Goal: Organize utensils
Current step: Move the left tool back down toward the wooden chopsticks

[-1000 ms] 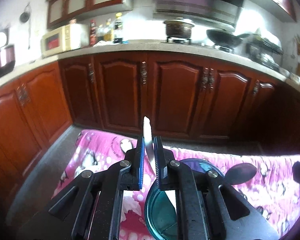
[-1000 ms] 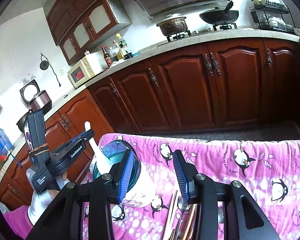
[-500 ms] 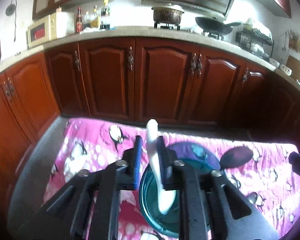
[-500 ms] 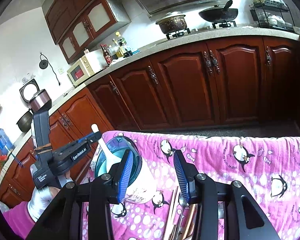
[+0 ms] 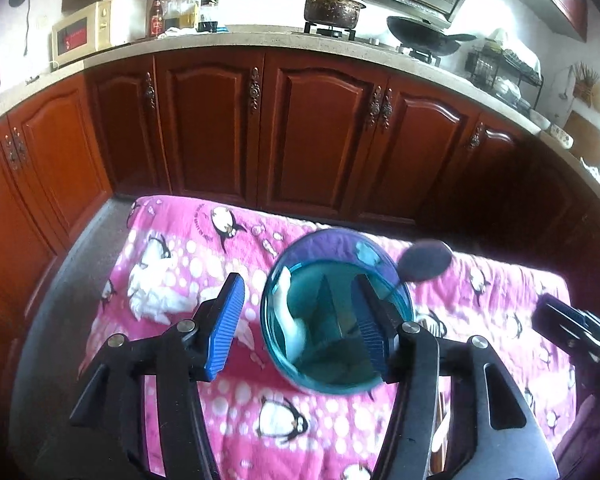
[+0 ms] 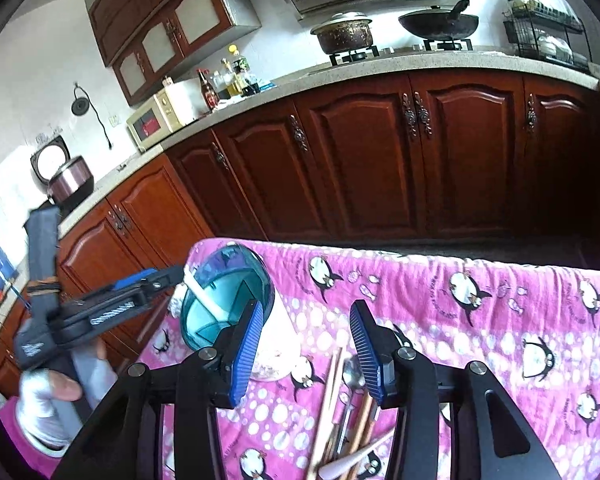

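A blue utensil holder (image 5: 336, 316) with inner dividers stands on the pink penguin cloth (image 5: 188, 264). A white spoon (image 5: 288, 316) leans inside it at the left, also seen in the right wrist view (image 6: 206, 298). My left gripper (image 5: 296, 324) is open and empty just above the holder, its right finger over the rim. It shows in the right wrist view (image 6: 156, 280) beside the holder (image 6: 228, 300). My right gripper (image 6: 306, 348) is open and empty above a pile of chopsticks and spoons (image 6: 348, 408) lying on the cloth.
A dark round spoon bowl (image 5: 424, 260) sticks out behind the holder. The cloth-covered table ends at its far edge (image 6: 380, 246), with floor and red-brown kitchen cabinets (image 5: 316, 136) beyond. The right gripper's tip (image 5: 572, 324) shows at the right of the left wrist view.
My left gripper held the white spoon upright over the holder, lowered it in, then opened. The spoon now rests in the holder. The right gripper has hardly moved.
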The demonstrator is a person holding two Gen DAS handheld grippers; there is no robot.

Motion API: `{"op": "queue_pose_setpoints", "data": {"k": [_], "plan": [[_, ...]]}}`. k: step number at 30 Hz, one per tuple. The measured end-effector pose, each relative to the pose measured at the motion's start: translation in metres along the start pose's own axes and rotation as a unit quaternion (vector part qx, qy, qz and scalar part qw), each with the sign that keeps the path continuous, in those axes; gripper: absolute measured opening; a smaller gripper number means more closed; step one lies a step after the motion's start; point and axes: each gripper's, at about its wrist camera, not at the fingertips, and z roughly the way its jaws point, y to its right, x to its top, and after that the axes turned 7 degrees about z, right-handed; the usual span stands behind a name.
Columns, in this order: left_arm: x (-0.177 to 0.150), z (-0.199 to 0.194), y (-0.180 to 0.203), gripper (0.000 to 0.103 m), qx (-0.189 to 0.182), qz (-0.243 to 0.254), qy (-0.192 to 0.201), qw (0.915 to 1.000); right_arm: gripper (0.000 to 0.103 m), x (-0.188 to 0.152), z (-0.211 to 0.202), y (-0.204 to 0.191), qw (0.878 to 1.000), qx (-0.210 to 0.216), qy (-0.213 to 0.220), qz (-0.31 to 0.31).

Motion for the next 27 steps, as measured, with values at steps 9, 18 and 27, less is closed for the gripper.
{"op": "queue_pose_setpoints", "data": {"k": [9, 18, 27], "plan": [[-0.018, -0.03, 0.024, 0.055, -0.001, 0.013, 0.001, 0.9999, 0.056, -0.018, -0.028, 0.0, 1.0, -0.021, 0.004, -0.005], [-0.03, -0.049, 0.051, 0.061, -0.015, 0.038, 0.003, 0.9992, 0.057, -0.034, -0.056, 0.008, 0.999, -0.039, 0.011, 0.001], [-0.034, -0.058, 0.07, 0.068, -0.043, 0.055, 0.007, 0.9976, 0.06, -0.044, -0.077, 0.022, 0.998, -0.05, 0.017, 0.017]]}}
